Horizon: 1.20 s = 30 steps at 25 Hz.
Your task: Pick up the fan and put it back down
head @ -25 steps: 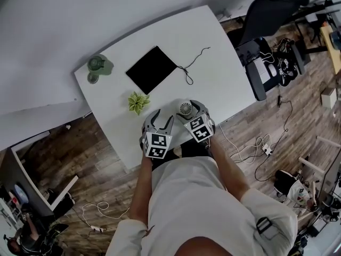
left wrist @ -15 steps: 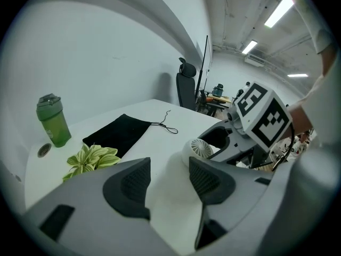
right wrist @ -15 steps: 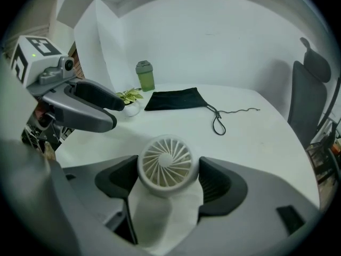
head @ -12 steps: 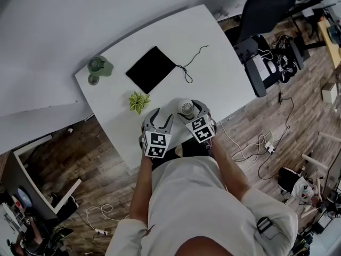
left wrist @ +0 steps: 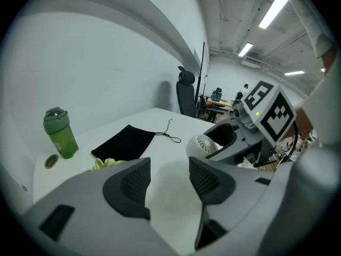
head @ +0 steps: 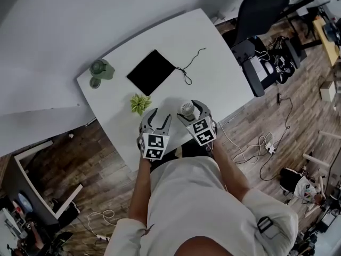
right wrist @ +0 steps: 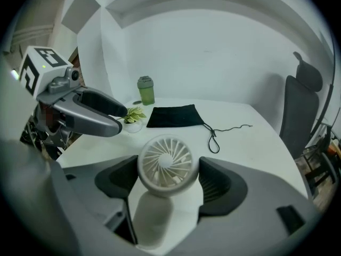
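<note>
A small white fan (right wrist: pixel 168 161) with a round grille sits between the jaws of my right gripper (right wrist: pixel 168 181), which is shut on its head from both sides. The fan's stem hangs below, off the white table (head: pixel 213 63). In the head view the fan (head: pixel 186 109) shows near the table's front edge inside the right gripper (head: pixel 191 111). My left gripper (head: pixel 160 116) hovers just left of it, open with nothing between its fingers. The left gripper view shows its own open jaws (left wrist: pixel 169 177) with the fan (left wrist: pixel 205 143) to the right.
A black pouch (head: pixel 152 71) with a thin cord (head: pixel 189 73) lies mid-table. A small green plant (head: pixel 140 103) stands left of the grippers, and a green bottle (head: pixel 97 67) stands at the far left corner. An office chair (head: pixel 261 15) stands beyond the table's right end.
My right gripper has risen with the fan held in it. The left gripper has lifted a little too. Nothing else on the table has moved.
</note>
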{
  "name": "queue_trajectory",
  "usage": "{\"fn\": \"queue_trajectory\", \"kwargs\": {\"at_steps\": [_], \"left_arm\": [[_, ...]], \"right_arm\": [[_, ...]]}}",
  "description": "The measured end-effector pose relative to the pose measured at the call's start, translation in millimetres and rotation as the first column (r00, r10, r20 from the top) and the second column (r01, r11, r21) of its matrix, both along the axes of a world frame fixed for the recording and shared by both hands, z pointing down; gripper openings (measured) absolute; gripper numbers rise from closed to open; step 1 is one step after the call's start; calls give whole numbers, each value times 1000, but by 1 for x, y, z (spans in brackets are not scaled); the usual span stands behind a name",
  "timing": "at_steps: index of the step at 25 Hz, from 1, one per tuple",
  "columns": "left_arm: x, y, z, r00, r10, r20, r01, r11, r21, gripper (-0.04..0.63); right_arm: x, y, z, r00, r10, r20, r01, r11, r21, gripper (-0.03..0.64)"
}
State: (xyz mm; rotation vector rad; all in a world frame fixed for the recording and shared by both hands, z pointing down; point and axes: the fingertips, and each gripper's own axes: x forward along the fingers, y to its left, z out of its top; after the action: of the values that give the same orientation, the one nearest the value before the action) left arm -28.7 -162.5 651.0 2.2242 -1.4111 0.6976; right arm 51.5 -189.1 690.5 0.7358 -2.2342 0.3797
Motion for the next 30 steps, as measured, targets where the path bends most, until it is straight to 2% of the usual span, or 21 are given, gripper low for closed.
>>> {"fn": "queue_trajectory", "kwargs": {"at_steps": [15,30], "left_arm": [[-32,-15,-59,999,-41,-22,44,988,148,221],[-56,-18,-127,998,-55,-35,63,950,304,225]], "right_arm": [[-18,-8,-74,997,16,80,-27,990,139,359],[-32,-17,-157,988,19,154,-65,952,300,359]]}}
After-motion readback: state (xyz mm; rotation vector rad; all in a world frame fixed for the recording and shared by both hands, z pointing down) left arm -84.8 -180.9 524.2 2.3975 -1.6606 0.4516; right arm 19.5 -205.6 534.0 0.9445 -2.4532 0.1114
